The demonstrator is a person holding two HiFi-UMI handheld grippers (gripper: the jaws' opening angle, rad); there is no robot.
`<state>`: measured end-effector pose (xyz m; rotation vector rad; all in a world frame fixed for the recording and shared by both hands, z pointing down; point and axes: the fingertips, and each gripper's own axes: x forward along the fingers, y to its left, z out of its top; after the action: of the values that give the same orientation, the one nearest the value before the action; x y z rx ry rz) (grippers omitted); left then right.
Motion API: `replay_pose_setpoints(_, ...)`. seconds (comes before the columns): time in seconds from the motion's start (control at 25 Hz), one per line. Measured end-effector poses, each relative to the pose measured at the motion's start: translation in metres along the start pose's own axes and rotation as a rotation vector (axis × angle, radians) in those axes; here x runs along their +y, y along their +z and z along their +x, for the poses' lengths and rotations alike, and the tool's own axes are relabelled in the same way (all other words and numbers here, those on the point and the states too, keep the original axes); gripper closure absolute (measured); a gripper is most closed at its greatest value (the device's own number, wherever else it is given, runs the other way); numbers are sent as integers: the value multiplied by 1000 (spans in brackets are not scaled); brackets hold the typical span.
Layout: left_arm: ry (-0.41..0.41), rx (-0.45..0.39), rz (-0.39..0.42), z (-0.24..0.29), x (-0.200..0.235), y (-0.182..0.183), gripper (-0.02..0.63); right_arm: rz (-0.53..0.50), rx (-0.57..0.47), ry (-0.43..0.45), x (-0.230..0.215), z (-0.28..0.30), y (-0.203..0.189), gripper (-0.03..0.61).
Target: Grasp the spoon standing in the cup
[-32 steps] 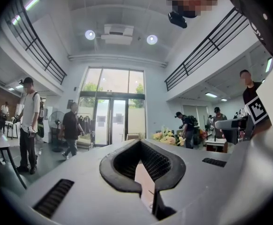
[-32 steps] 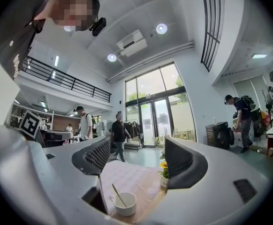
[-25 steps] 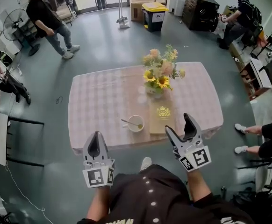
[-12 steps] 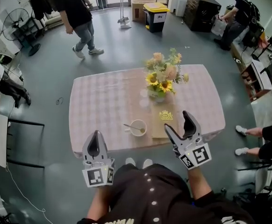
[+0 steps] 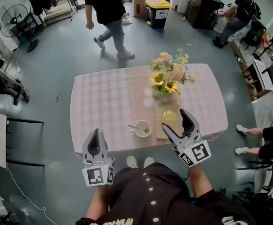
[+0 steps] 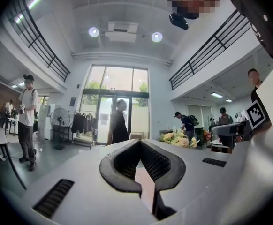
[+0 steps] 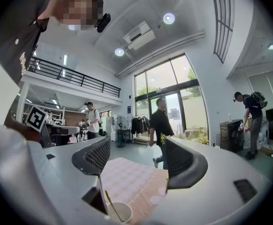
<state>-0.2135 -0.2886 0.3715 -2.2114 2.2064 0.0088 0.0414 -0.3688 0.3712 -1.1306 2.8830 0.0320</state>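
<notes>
Spoon [image 5: 135, 127] closer, aslant in white cup [image 5: 150, 127]

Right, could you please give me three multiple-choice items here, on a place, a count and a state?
1. Where is the cup? A) on the table, near the person's edge; B) on a shelf; C) on a chair.
2. How many utensils stand in it? A) three; B) one; C) none.
3. The right gripper is: A) shut on the cup; B) shut, empty; C) open, empty.
Answers: 1 A, the head view shows it; 2 B, a single spoon leans out; 3 C, its jaws stand apart.
</notes>
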Motion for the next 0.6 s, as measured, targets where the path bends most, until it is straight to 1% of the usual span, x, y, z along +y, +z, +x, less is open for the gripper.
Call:
replay_pose_setpoints(0.2, 2, 24, 1, 0, 9, -7, 604, -4, 73, 93, 14, 24, -28, 235)
replay_pose_setpoints(0.6, 31, 92, -7, -18, 24, -35, 604, -49, 246, 311, 53, 70, -115, 245)
